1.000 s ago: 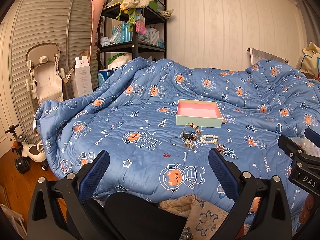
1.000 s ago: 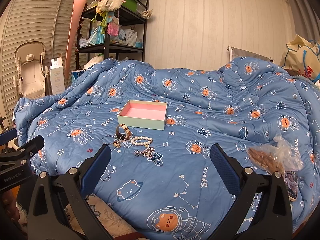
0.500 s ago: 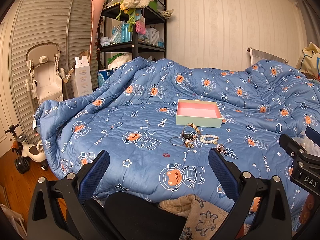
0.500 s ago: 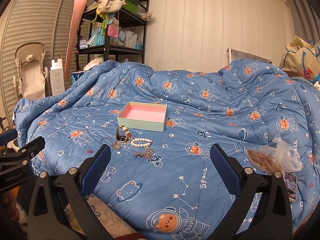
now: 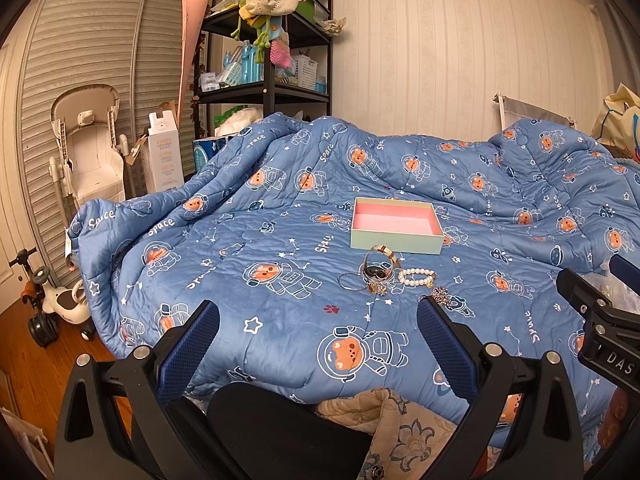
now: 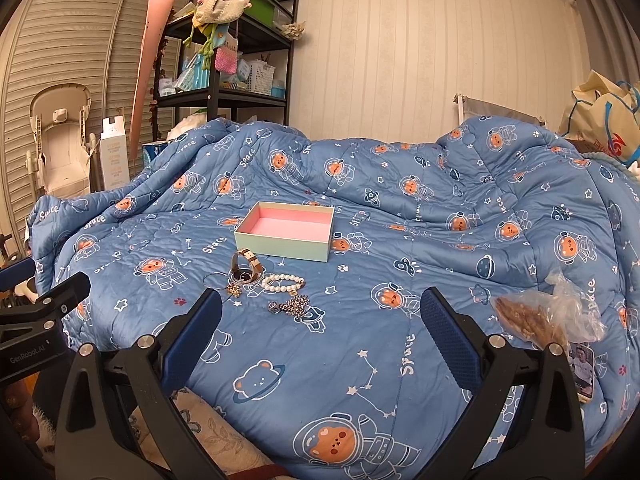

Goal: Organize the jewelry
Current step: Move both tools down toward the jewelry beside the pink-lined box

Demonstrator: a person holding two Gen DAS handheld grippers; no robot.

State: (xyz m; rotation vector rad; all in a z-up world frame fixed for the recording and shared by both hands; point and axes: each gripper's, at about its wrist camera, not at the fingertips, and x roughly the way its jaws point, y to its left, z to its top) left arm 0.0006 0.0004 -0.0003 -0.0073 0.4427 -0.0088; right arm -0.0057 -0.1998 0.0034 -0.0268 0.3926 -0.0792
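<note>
One pink-lined box (image 6: 287, 236) is counted on the one blue quilt (image 6: 420, 240). Five jewelry pieces are seen near it: one watch (image 6: 245, 266), one pearl bracelet (image 6: 283, 283), one chain (image 6: 292, 306), one thin bangle (image 5: 352, 282) and one gold trinket (image 6: 233, 290). One plastic bag (image 6: 548, 316) is counted at right.

The left gripper (image 5: 318, 318) is a matte black plastic frame whose 2 angled arms end in dark blue textured pads (image 5: 188, 350), with round silver screws on the arms. The right gripper (image 6: 320, 310) is the same build: black frame, blue dimpled pads (image 6: 448, 338), silver screws. Seen from the other camera, its body carries white letters "DAS"; the left one's reads "GenRobot.AI".
</note>
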